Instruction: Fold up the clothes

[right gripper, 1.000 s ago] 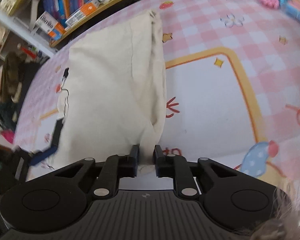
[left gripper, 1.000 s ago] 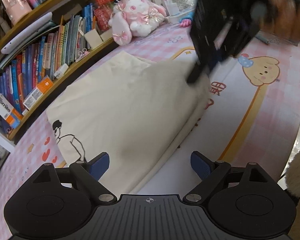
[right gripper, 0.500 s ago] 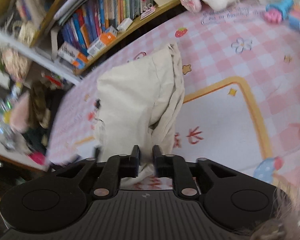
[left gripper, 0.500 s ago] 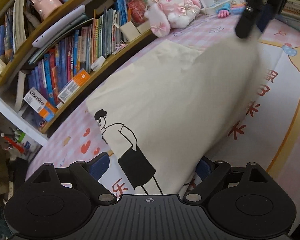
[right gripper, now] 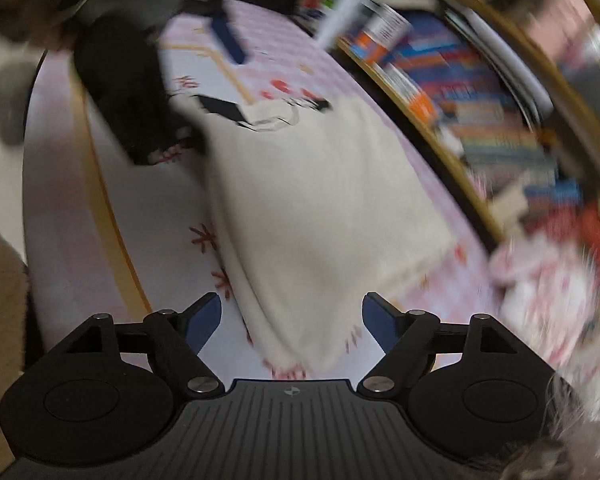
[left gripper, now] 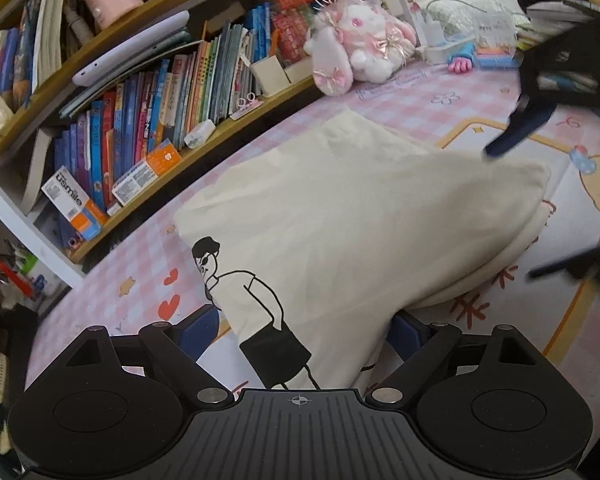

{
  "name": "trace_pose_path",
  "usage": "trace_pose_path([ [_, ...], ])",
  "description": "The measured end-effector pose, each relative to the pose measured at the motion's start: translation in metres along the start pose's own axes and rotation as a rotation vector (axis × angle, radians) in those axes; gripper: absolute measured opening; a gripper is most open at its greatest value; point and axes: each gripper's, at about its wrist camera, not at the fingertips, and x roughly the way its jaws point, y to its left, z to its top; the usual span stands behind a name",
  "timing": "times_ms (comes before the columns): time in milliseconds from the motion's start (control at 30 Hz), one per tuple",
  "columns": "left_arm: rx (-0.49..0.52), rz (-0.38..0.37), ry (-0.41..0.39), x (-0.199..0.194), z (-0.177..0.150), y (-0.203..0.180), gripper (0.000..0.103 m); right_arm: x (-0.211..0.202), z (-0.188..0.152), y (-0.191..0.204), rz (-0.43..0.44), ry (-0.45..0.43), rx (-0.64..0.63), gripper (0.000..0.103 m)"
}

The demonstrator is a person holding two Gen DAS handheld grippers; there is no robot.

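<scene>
A cream T-shirt [left gripper: 360, 216] with a black line drawing of a man lies folded on the pink checked mat [left gripper: 480, 92]. My left gripper [left gripper: 302, 328] is open, and the shirt's near printed corner lies between its blue fingers. My right gripper [right gripper: 292, 316] is open too, with the shirt's [right gripper: 320, 200] far corner lying between its jaws; this view is blurred by motion. In the left wrist view one of the right gripper's fingers [left gripper: 514, 134] hangs just above the shirt's far edge. The right wrist view shows one of the left gripper's fingers [right gripper: 229, 42] beyond the printed end.
A curved wooden bookshelf [left gripper: 140, 112] packed with books runs along the mat's left side. A pink and white plush rabbit [left gripper: 360, 44] sits at the far end, with toys and a power strip beside it. A furry beige sleeve [right gripper: 0, 280] shows at the left edge.
My right gripper was shut on the shirt's edge; it has let go, opened and swung round. The lifted layer now lies flat. The left gripper stayed open at the printed corner.
</scene>
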Motion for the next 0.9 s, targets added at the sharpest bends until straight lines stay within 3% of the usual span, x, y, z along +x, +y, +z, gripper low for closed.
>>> trace_pose_path([
  [100, 0.023, -0.005, -0.007, 0.0, -0.004, -0.002, 0.09, 0.019, 0.008, 0.007, -0.027, -0.013, -0.014, 0.072],
  [167, 0.062, -0.007, -0.006, 0.0, -0.01, -0.006, 0.09, 0.029, 0.009, 0.01, -0.075, -0.007, -0.035, 0.057],
  [200, 0.09, 0.0, -0.005, 0.0, -0.014, -0.009, 0.09, 0.032, 0.009, 0.01, -0.101, 0.004, -0.048, 0.045],
  [267, 0.147, 0.015, -0.003, 0.001, -0.023, -0.017, 0.088, 0.035, 0.008, 0.01, -0.141, 0.02, -0.067, 0.041],
  [333, 0.206, 0.055, -0.008, 0.001, -0.033, -0.025, 0.078, 0.035, 0.005, 0.01, -0.168, 0.024, -0.087, 0.039],
  [400, 0.252, 0.088, -0.023, 0.0, -0.042, -0.031, 0.075, 0.034, 0.0, 0.011, -0.199, 0.034, -0.114, 0.035],
  [467, 0.294, 0.096, -0.036, -0.001, -0.044, -0.036, 0.07, 0.034, -0.004, 0.012, -0.21, 0.045, -0.125, 0.034],
  [600, 0.378, 0.112, -0.062, -0.002, -0.048, -0.047, 0.05, 0.029, -0.008, 0.015, -0.228, 0.052, -0.145, 0.034],
  [767, 0.446, 0.107, -0.081, -0.003, -0.051, -0.054, 0.04, 0.029, -0.017, 0.02, -0.234, 0.068, -0.185, 0.036],
  [833, 0.459, 0.077, -0.069, -0.003, -0.05, -0.055, 0.022, 0.03, -0.017, 0.019, -0.218, 0.073, -0.187, 0.027],
  [900, 0.456, 0.053, -0.054, -0.005, -0.049, -0.056, 0.012, 0.031, -0.016, 0.018, -0.195, 0.083, -0.18, 0.019],
])
